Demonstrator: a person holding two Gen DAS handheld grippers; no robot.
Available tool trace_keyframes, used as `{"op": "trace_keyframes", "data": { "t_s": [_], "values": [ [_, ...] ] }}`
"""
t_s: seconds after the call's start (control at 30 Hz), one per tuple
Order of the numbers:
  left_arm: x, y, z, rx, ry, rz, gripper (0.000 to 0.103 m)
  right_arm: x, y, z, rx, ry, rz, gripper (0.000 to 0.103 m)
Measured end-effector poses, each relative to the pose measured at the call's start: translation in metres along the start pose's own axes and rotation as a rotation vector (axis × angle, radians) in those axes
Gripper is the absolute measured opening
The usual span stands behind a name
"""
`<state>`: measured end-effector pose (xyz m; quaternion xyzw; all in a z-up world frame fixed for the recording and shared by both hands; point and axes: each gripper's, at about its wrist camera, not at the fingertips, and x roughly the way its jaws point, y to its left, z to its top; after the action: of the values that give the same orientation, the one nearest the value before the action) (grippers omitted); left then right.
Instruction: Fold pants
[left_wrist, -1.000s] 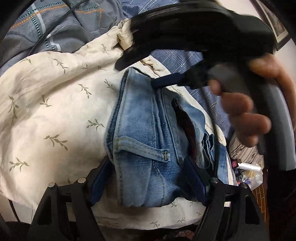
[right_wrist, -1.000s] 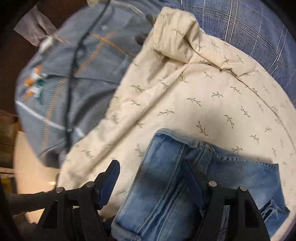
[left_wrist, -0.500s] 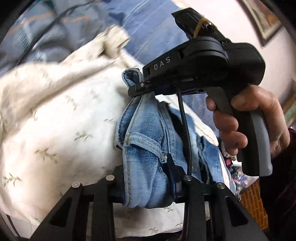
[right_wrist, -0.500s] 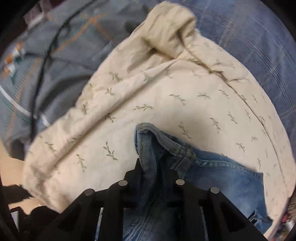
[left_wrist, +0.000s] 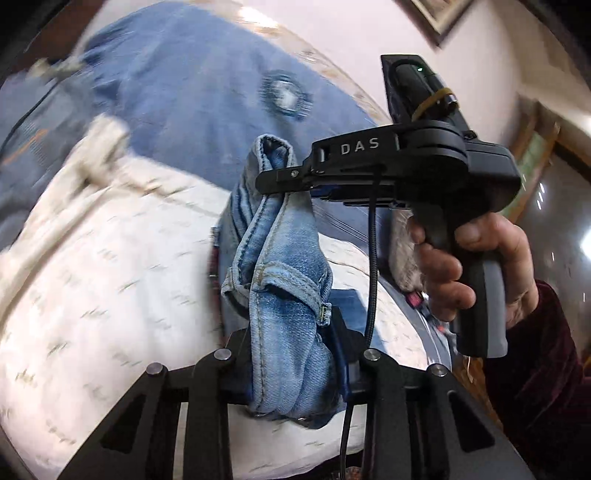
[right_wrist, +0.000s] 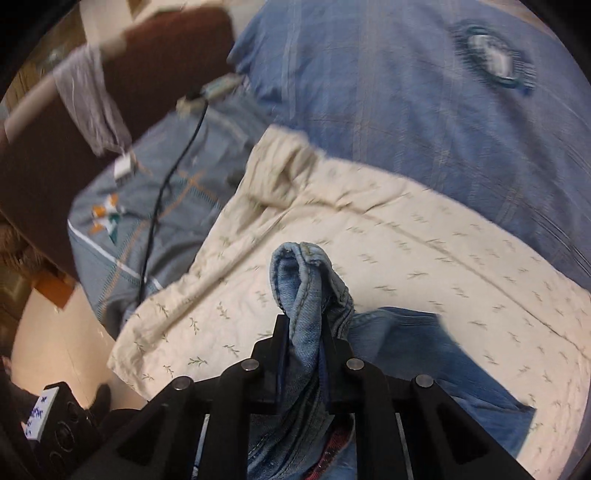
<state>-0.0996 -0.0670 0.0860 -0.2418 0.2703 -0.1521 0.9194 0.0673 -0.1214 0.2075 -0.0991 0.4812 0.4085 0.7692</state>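
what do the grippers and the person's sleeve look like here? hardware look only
Right gripper: black body, white "DAS" lettering, grey pistol grip, black cable hanging below, a small box with a green light banded on top. Left gripper: black linkage arms with silver pins, dark blue pads. The hand on the grip wears a dark maroon velvety sleeve.
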Motion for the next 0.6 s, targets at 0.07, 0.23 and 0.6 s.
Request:
{"op": "trace_keyframes", "data": {
  "t_s": [0.07,0.23,0.6],
  "values": [
    [0.012,-0.024,0.007,0.051,0.027,-0.017,0.033,-0.019,-0.026,-0.006,0.048,-0.033,0.019,0.014],
    [0.060,-0.079,0.011,0.144,0.121,-0.081,0.032,-0.060,-0.098,-0.032,0.182,-0.104,0.056,0.014],
    [0.173,-0.139,-0.035,0.241,0.365,-0.103,0.028,-0.063,-0.248,-0.144,0.511,-0.135,0.092,0.014]
  ]
}}
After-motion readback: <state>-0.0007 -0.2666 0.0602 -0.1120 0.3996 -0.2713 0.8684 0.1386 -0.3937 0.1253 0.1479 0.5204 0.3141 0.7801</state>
